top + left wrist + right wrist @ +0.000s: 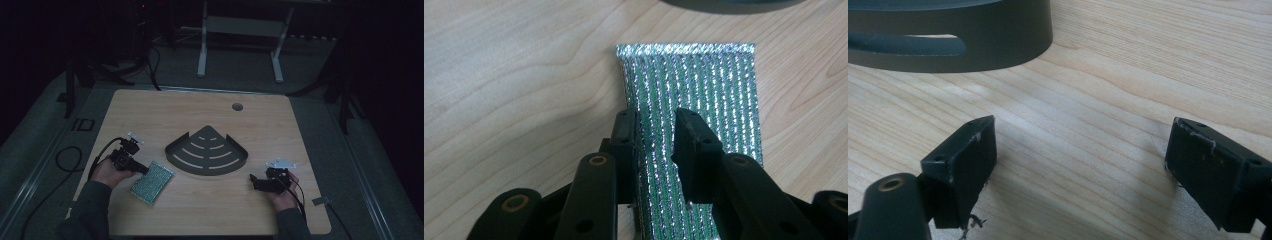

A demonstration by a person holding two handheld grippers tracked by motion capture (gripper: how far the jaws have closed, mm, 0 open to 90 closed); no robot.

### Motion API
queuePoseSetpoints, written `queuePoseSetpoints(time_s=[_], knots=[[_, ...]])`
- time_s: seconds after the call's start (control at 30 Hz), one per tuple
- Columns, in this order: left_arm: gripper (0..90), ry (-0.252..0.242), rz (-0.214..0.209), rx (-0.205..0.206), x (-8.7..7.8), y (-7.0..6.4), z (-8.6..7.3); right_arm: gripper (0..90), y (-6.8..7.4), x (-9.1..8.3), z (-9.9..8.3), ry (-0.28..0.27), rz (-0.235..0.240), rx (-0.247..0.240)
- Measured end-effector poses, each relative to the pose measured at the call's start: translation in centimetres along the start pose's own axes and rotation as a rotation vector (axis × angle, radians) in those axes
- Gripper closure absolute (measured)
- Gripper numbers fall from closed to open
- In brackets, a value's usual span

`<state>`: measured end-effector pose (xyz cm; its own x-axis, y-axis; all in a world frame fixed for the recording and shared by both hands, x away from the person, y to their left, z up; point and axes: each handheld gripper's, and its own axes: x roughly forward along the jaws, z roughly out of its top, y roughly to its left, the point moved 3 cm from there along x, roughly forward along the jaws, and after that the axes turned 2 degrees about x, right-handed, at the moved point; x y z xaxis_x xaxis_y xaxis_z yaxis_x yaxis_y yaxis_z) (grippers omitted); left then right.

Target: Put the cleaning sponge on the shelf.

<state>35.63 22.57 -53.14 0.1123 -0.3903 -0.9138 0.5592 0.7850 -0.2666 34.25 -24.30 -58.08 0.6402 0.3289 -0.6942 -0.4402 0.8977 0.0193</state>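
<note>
On the left side of the wooden table (150, 107), a hand (106, 172) holds the left gripper (141, 168). Its two black jaws are closed on the edge of a shiny green and silver pad (152, 182). In the left gripper view, the left gripper (655, 145) has one jaw on each side of a raised fold in the pad (704, 95), and that bit is pinched between them. The rest of the pad lies flat on the table (514, 75), near the front edge, on the left half.

Just to the right of the pad sits a dark grey tray (177, 150) shaped like a fan, with curved slots cut in it. It is in the middle of the table. The pad is near it, but they do not touch.

Farther right, the other hand (284, 196) holds the right gripper (254, 181). It rests low on the table, a little way from the tray. In the right gripper view, the right gripper (1080, 160) has its jaws spread wide apart with only bare wood (1148, 60) between them. The tray wall (998, 40) is up ahead.
</note>
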Motion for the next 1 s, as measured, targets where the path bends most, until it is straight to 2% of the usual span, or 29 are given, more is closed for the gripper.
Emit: queuePoseSetpoints(time_s=[0.13,0.27,0.5,1.0], knots=[[72.8,0.028,-0.003,-0.008,0.2,0.4,0.1,12.7,0.0,0.0,0.0,0.000,0.000,0.000],[73.9,0.050,-0.003,0.002,0.2,0.5,0.3,12.7,0.0,0.0,0.0,0.000,0.000,0.000],[74.7,0.067,-0.017,0.000,0.2,0.5,0.5,12.7,0.0,0.0,0.0,0.000,0.000,-0.001],[74.1,0.109,-0.013,-0.015,1.2,0.9,0.4,12.8,0.0,0.0,0.0,0.000,0.000,0.000]])
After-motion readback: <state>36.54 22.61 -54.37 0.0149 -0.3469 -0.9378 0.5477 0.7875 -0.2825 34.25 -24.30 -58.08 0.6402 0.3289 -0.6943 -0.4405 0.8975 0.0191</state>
